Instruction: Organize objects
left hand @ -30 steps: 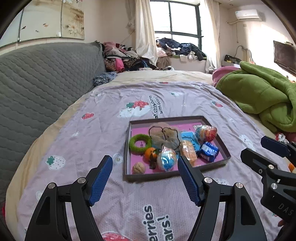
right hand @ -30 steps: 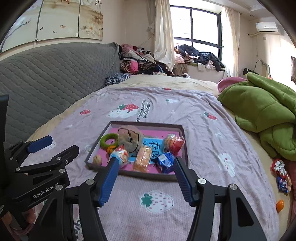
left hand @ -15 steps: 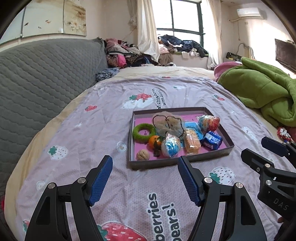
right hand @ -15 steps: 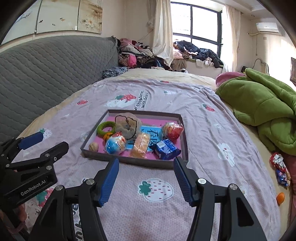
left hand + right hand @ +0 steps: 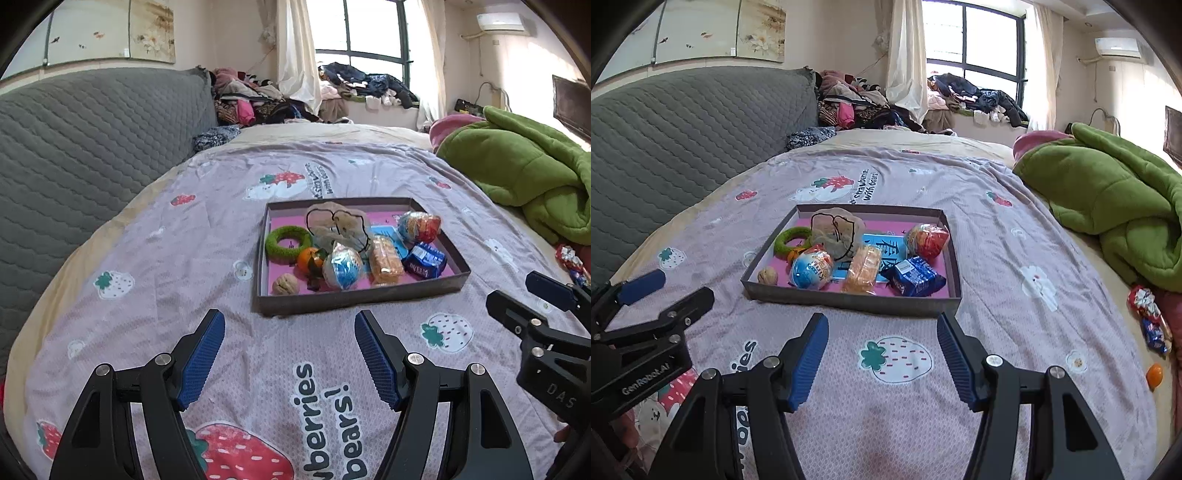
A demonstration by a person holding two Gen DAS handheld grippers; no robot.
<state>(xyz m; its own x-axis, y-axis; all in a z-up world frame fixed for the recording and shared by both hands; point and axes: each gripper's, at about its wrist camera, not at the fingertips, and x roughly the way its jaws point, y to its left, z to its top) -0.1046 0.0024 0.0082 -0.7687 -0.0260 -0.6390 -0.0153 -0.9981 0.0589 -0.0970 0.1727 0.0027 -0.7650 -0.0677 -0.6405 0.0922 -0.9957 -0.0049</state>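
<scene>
A shallow grey box with a pink floor (image 5: 354, 301) (image 5: 849, 299) lies on the bed. It holds a green ring (image 5: 288, 242), an orange (image 5: 309, 260), a walnut (image 5: 285, 284), a blue egg-shaped toy (image 5: 342, 266), an orange snack pack (image 5: 386, 260), a blue packet (image 5: 424, 260), a red-wrapped snack (image 5: 419, 226) and a beige pouch (image 5: 338, 223). My left gripper (image 5: 290, 354) is open and empty, a short way in front of the box. My right gripper (image 5: 882, 356) is open and empty, also in front of it.
A lilac strawberry-print sheet (image 5: 207, 280) covers the bed. A grey quilted headboard (image 5: 74, 155) is at the left. A green blanket (image 5: 1115, 195) lies at the right. Loose snack packets (image 5: 1148, 314) and a small orange (image 5: 1154, 376) lie near the right edge.
Both grippers have drawn back from the box, which now sits farther away and higher in both views. Both stay open and empty.
</scene>
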